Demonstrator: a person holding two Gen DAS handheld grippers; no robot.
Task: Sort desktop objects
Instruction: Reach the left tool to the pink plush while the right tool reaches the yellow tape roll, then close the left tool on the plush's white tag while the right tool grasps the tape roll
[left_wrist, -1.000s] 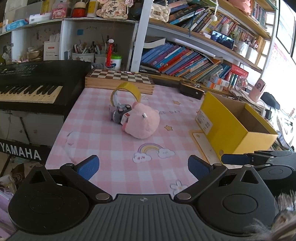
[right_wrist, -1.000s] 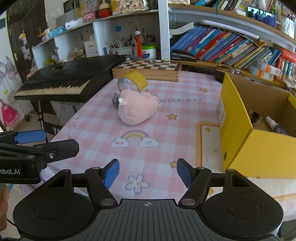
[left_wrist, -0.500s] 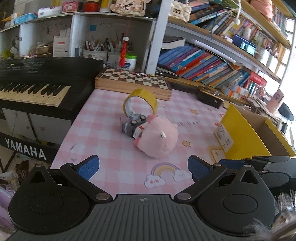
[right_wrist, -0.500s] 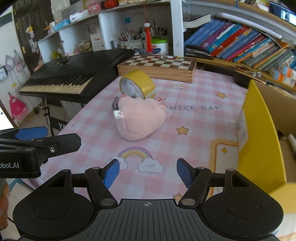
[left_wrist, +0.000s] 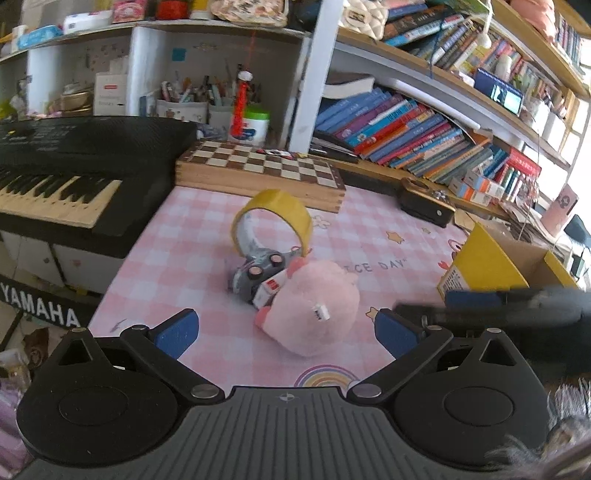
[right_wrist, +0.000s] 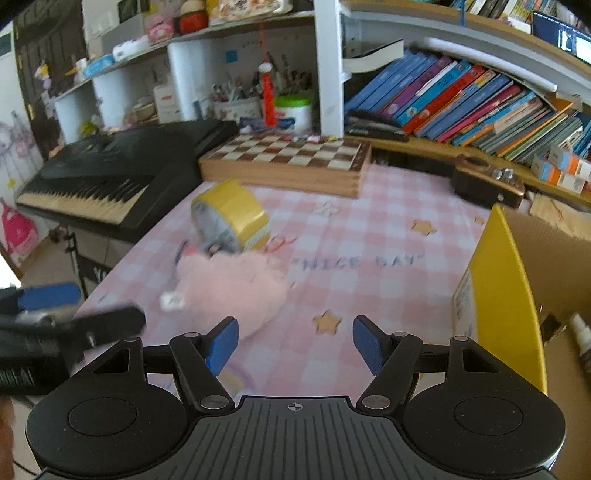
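Both grippers, left (left_wrist: 284, 328) and right (right_wrist: 294, 339), hang with jaws released and empty, lined up on the pink plush toy (left_wrist: 314, 306) mid-bench, leaning against a grey toy car (left_wrist: 258, 275) and yellow tape roll (left_wrist: 273, 221); the yellow box (right_wrist: 506, 295) waits right.

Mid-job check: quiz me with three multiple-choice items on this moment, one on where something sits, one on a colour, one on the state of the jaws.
1. Where does the tape roll stand?
A. inside the box
B. between the plush and the chessboard
C. on the keyboard

2. What colour is the box outside?
A. yellow
B. green
C. white

3. How are the left gripper's jaws?
A. shut on the plush
B. shut on nothing
C. open, holding nothing

Key: 1 B, it stands on edge behind the plush, before the chessboard. 2 A, its wall is yellow. 3 C, the pads sit wide apart, plush untouched.
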